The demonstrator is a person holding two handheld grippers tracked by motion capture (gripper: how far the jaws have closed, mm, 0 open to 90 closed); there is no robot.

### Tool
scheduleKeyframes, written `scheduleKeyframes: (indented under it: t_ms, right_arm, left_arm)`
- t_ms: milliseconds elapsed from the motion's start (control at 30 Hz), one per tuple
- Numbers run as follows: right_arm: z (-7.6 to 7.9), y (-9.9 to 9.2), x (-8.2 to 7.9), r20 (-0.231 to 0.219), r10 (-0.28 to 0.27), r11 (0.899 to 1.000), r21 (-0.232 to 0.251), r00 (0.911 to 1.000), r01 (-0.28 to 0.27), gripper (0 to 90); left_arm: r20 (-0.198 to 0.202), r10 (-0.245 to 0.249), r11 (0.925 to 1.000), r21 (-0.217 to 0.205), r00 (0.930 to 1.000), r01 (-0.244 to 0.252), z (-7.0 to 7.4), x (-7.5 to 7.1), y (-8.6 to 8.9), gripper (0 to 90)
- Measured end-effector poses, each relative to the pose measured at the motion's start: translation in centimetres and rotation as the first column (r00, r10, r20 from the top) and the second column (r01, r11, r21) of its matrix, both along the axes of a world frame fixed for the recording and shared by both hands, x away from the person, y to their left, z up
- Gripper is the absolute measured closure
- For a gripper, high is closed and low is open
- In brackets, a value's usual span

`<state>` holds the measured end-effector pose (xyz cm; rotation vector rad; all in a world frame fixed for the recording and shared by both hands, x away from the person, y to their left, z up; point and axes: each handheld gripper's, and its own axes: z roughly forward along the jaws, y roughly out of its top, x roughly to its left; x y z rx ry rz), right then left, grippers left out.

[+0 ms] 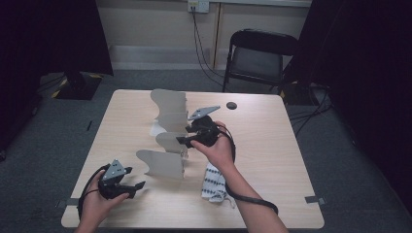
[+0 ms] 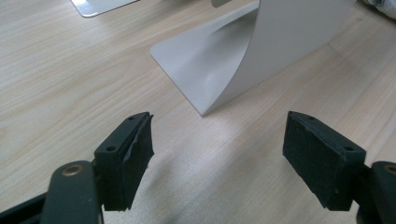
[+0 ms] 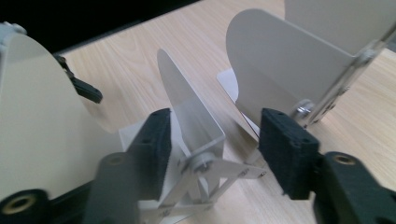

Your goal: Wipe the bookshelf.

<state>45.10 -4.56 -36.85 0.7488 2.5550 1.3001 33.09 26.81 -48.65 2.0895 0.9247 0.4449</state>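
I am looking down on the wooden table (image 1: 272, 145), which is carrying a row of white metal dividers (image 1: 169, 127) that are running from the far side toward me near the middle of the top. These dividers are standing upright on flat feet and are joined by a folding metal linkage (image 3: 219, 175). The divider nearest me (image 1: 161, 163) is sitting just ahead of my left gripper (image 1: 137, 187), and in the left gripper view I am seeing its curved foot (image 2: 205, 70) resting flat on the wood. A white cloth with dark dots (image 1: 214, 182) is lying on the table beside my right forearm, apart from the dividers. My right gripper (image 1: 182, 141) is reaching in from the side at the second divider (image 3: 189, 109), and its jaws are standing partly open on either side of that divider's lower edge and the linkage joint, with neither pad pressing on the metal. My left gripper is resting low near the table's near left corner, with its jaws standing wide apart and holding nothing, only bare wood lying between them. A small dark disc (image 1: 231, 105) is sitting near the far edge.
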Motion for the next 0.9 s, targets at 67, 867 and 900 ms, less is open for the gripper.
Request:
scheduleKeyframes:
  t_ms: [67,867,900]
  right_arm:
    - [0.2,-1.0,-0.4,0.016,-0.004,1.000,0.011,0.9999,0.004,40.5]
    - [-10.3,-9.7,-5.7,-0.076,-0.051,0.991,-0.124,0.9958,0.041,32.4]
    - [-10.8,-9.7,-5.8,-0.077,-0.052,0.990,-0.135,0.9957,0.042,32.3]
  left_arm:
    - [0.001,0.001,1.0000,0.000,1.0000,-0.001,0.0,0.0,0.0,24.0]
    - [-0.015,0.026,0.9996,0.000,0.9995,-0.026,-0.6,0.1,0.5,19.8]
    - [-0.016,0.029,0.9996,0.000,0.9994,-0.029,-0.7,0.1,0.5,19.7]
